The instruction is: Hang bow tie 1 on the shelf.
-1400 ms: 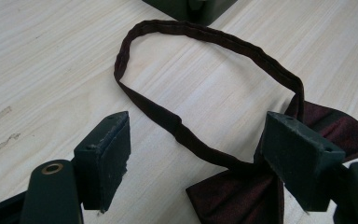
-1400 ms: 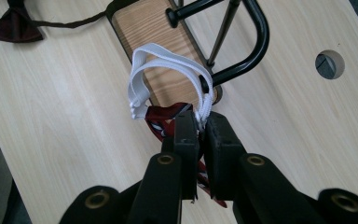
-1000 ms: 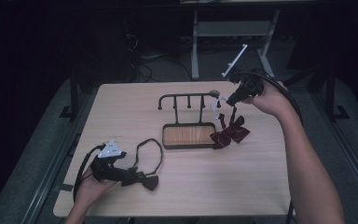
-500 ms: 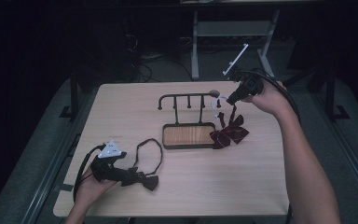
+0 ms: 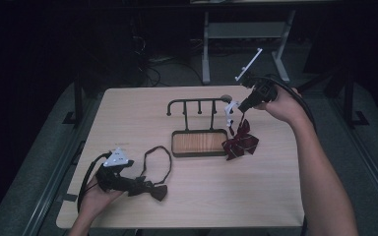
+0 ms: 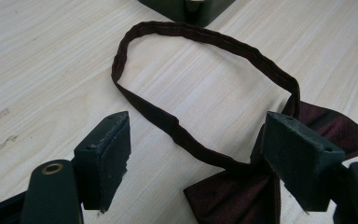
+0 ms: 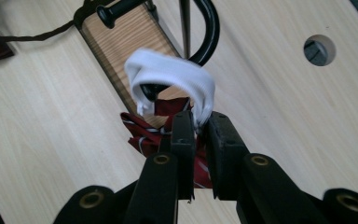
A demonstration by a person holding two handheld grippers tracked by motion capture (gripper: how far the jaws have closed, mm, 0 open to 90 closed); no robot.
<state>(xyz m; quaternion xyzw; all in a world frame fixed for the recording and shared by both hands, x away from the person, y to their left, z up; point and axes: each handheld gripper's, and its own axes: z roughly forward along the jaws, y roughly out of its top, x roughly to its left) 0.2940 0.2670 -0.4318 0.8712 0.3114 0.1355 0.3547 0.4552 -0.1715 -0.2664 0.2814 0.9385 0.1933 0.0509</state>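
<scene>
Bow ties are what both hands are busy with. One dark maroon bow tie (image 6: 233, 196) lies flat at about seven o'clock on the pale wooden table (image 5: 275, 196), its thin neck loop (image 6: 205, 42) spread open on the boards. The left gripper (image 6: 196, 158) hovers right over it, jaws spread wide, one on each side of the knot and strap, gripping nothing.

Toward one o'clock, the right gripper (image 7: 199, 135) has its jaws clenched on the white band (image 7: 177, 74) of a red striped bow tie (image 5: 240, 141). That tie hangs from the band with its lower edge at the table, just beside the right end of the black rack (image 5: 199, 104). In the right gripper view the white band loops around the curved end of the rack's bar.

The rack stands mid-table on a black-rimmed wooden base (image 5: 199, 143). A round cable hole (image 7: 319, 50) pierces the tabletop near the far edge. Beyond the table the room is dark, with a grey floor, loose cables and the pale legs of another desk (image 5: 205, 54) at twelve o'clock.
</scene>
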